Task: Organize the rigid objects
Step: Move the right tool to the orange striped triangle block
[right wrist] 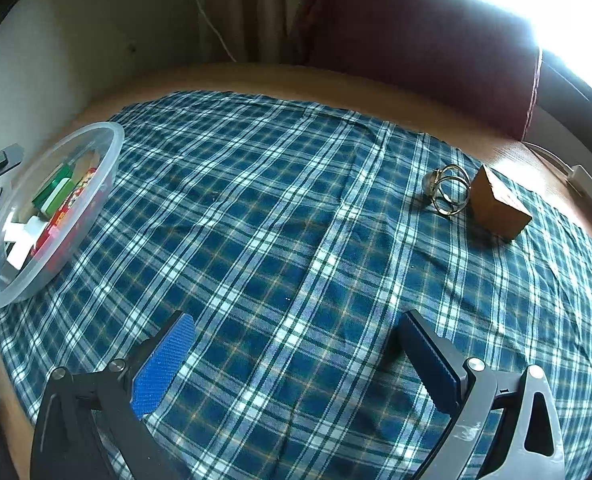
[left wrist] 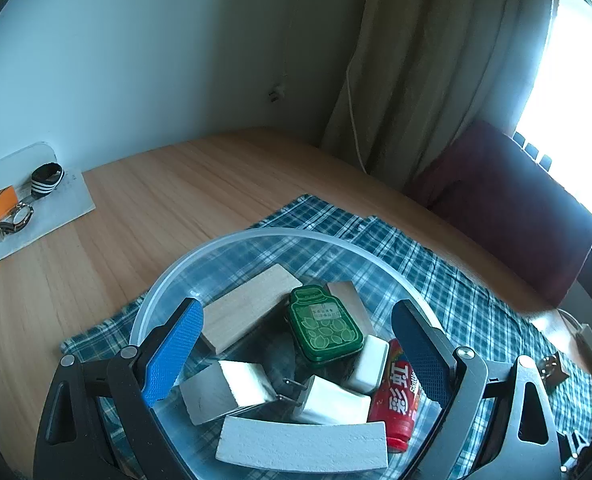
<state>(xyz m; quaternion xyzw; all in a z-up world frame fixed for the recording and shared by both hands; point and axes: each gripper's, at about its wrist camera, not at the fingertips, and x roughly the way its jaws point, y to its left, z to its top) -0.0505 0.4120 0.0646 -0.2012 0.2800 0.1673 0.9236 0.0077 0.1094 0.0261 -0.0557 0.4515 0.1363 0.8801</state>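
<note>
Over the clear plastic bowl (left wrist: 231,242) the left claw (left wrist: 296,360) hangs with its jaws wide and nothing between them, right above the green tin (left wrist: 324,328), the wooden block (left wrist: 247,312), the red bottle (left wrist: 396,396) and several white pieces already gathered inside. The right claw (right wrist: 296,364) is equally wide and empty above the plaid cloth (right wrist: 255,200). Still loose on that cloth, toward two o'clock in the right wrist view, lie a brass ring puzzle (right wrist: 448,192) and a brown wooden cube (right wrist: 500,208), just beside each other. The ring puzzle looks the trickier: thin, rounded wire could slip or roll out of flat pads. A careless reach might also knock the cube off the desk (left wrist: 155,200), or snag and drag the cloth, shifting the bowl.
</note>
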